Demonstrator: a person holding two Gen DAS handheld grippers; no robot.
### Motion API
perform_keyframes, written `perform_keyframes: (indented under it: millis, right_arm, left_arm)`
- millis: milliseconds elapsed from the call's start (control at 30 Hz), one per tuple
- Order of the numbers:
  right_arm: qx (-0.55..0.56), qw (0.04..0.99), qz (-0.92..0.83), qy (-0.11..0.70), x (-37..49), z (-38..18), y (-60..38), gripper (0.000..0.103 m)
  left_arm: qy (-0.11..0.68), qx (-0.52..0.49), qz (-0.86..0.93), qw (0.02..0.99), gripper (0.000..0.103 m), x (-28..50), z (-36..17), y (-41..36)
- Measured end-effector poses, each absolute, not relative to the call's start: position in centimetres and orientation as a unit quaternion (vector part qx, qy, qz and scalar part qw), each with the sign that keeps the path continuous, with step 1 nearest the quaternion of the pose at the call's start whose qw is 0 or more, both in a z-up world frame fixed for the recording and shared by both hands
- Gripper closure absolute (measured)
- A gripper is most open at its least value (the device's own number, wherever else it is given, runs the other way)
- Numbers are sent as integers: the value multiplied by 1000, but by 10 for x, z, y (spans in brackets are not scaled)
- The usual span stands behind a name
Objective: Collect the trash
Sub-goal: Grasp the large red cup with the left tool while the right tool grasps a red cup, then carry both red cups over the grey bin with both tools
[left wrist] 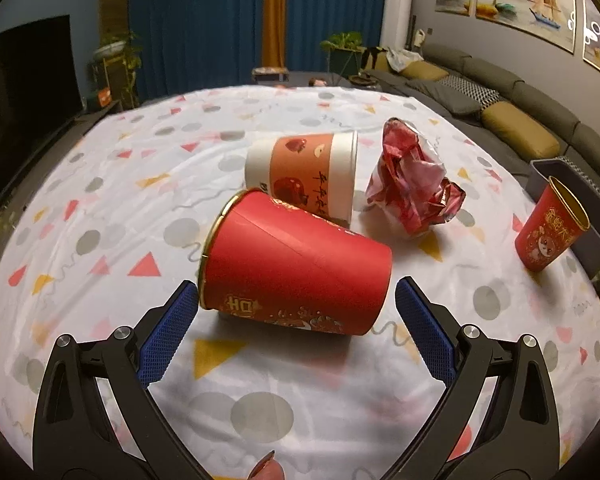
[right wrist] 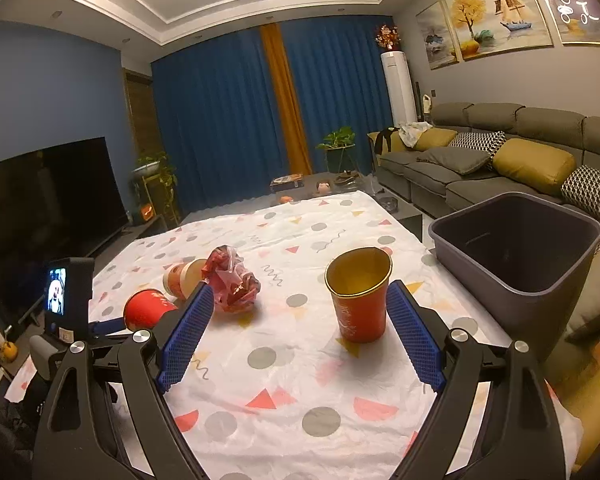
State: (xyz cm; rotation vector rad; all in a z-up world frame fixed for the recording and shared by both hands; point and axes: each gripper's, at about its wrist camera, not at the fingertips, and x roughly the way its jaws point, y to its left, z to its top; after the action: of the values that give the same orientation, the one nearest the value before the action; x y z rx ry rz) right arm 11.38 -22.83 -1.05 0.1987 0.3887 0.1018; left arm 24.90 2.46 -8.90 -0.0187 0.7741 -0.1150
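Between the spread fingers of the left gripper (left wrist: pixel 296 300) lies a tipped red paper cup (left wrist: pixel 296 260), light and crushable, best pinched mid-wall, while the right gripper (right wrist: pixel 300 312), equally wide, frames an upright red cup (right wrist: pixel 360 300) beside the bin (right wrist: pixel 516 248).

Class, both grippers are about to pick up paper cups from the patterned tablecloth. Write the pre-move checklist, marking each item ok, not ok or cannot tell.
1. Left gripper open wide enough for the tipped red cup: ok, its pads flank the cup.
2. Right gripper open: ok.
3. Upright red cup centred between the right pads: not ok, it sits close to the right pad.
4. Grey bin within view and unobstructed: ok, beside the table edge with an open top.
5. White-and-orange cup clear of the tipped red cup: cannot tell, they look to be touching.
6. Crumpled red wrapper out of both grasp paths: ok.
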Motion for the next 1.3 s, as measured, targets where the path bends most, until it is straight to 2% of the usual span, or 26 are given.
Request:
perform_keyframes:
  millis: [333,533,733,967,1300]
  right_arm:
    - [75,969,14,234,159,-27,-234,18]
    - [72,965,-10,253,191,-39,-240,18]
    - [72,961,-16,267,203,-50,-239,26]
    - [76,955,-22,285,212,-58,-241,43]
    - [72,957,-17,281,213,-59,-241,51]
  left_arm:
    - [381,-41,-76,921,6,258,-92,37]
    - [387,-73,-89,915,10,262,-95,46]
    - [377,-92,-99,916,11,259,-94,50]
    - [362,-86,-110,922,13,251,-89,46]
    - [355,-86,-122,923,16,246,-86,44]
